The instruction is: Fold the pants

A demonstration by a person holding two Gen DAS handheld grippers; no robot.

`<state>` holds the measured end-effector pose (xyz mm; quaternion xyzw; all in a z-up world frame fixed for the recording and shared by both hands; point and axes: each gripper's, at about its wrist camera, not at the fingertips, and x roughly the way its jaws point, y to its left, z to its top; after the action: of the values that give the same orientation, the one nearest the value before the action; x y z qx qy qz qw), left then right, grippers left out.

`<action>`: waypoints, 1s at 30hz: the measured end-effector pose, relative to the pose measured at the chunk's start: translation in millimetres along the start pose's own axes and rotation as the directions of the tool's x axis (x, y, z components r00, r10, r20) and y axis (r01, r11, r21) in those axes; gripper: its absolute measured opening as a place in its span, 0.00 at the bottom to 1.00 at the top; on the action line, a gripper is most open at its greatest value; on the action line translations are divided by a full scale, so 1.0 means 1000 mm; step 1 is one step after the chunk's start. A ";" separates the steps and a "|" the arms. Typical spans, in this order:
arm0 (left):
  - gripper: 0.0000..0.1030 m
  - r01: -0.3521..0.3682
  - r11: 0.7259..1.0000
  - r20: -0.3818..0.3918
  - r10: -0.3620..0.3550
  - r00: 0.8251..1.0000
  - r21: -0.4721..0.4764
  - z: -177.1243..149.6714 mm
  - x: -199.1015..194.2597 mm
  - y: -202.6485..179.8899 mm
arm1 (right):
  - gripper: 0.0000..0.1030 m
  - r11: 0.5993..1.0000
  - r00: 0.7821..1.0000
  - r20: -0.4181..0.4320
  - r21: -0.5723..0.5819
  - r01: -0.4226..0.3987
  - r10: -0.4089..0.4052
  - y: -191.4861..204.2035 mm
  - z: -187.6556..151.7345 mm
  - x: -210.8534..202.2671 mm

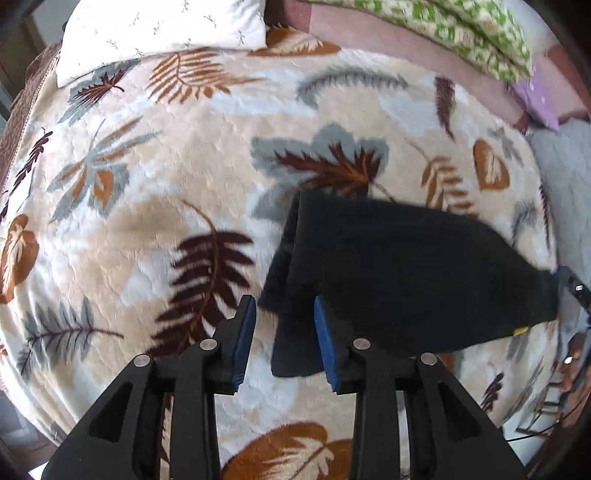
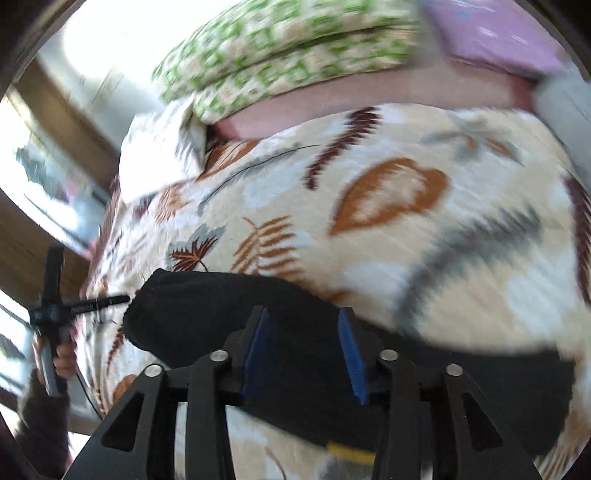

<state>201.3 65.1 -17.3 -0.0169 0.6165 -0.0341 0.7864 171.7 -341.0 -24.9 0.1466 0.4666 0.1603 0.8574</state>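
While the folded black pants (image 1: 406,273) lay just beyond and rightward of the left gripper (image 1: 284,339), long axis running right, both grippers stood spread, empty, the right gripper (image 2: 306,354) over them.

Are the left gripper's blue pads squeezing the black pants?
Apart. In the left wrist view the left gripper stands open above the black pants; blanket shows beside each blue pad.

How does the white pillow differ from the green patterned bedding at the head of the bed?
The white pillow is pale with tiny sparse sprigs; the green patterned bedding has a dense green-and-cream print. The pillow lies at the upper left in the left wrist view, the bedding at the upper right. Both are soft and lie beyond the leaf-print blanket.
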 end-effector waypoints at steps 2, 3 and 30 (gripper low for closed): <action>0.30 -0.058 0.998 -0.027 0.058 0.998 0.012 -0.009 0.009 -0.005 | 0.45 0.998 1.000 0.012 0.061 0.023 -0.024 -0.015 -0.016 -0.022; 0.32 -0.071 0.997 -0.032 0.071 0.997 0.007 -0.011 0.010 -0.005 | 0.45 0.996 0.999 0.017 0.081 0.032 -0.034 -0.023 -0.023 -0.032; 0.36 0.474 0.862 -0.263 -0.507 0.821 -0.180 -0.105 0.033 -0.349 | 0.58 0.924 0.998 0.066 0.382 -0.006 -0.020 -0.191 -0.085 -0.117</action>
<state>95.5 -283.9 -50.1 -0.2115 0.7046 -0.2046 0.6457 65.8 -553.5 -57.3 0.3144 0.4598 0.0581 0.8285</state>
